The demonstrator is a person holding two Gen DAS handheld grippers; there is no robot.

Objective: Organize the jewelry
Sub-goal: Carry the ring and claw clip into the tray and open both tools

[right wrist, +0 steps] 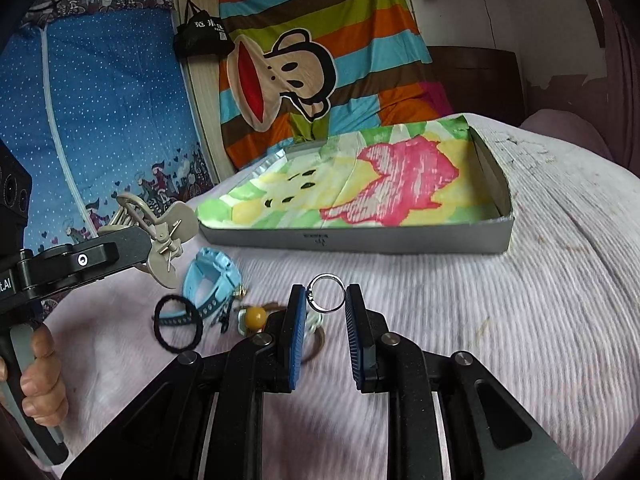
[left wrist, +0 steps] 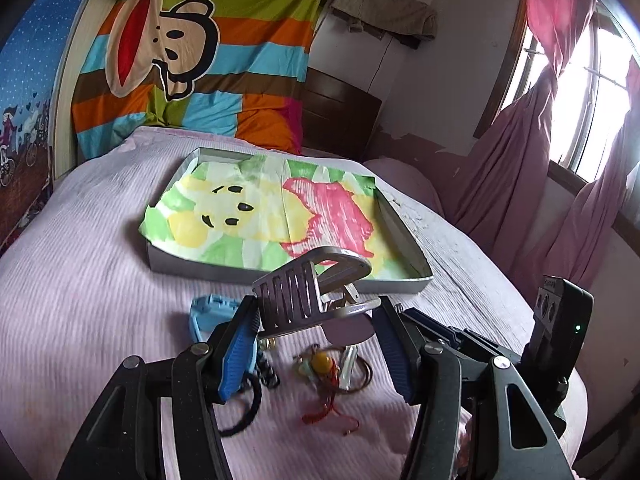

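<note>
My left gripper (left wrist: 316,316) is shut on a grey-beige hair claw clip (left wrist: 308,292) and holds it above the bed; it also shows in the right wrist view (right wrist: 152,236). My right gripper (right wrist: 325,300) is shut on a silver ring (right wrist: 326,293), held between the blue pads above the bedspread. A shallow grey box (left wrist: 384,284) lined with a cartoon cloth (left wrist: 264,212) lies ahead on the bed. A pile of jewelry lies below: a light blue watch (right wrist: 212,280), a black hair tie (right wrist: 176,322), a yellow bead charm (left wrist: 322,362) with red tassel, and bangles (left wrist: 360,376).
The pink ribbed bedspread (right wrist: 500,340) covers the bed. A striped monkey blanket (left wrist: 192,52) hangs at the headboard. Pink curtains (left wrist: 532,168) and a window are on the right. A blue fabric wardrobe (right wrist: 92,120) stands on the left.
</note>
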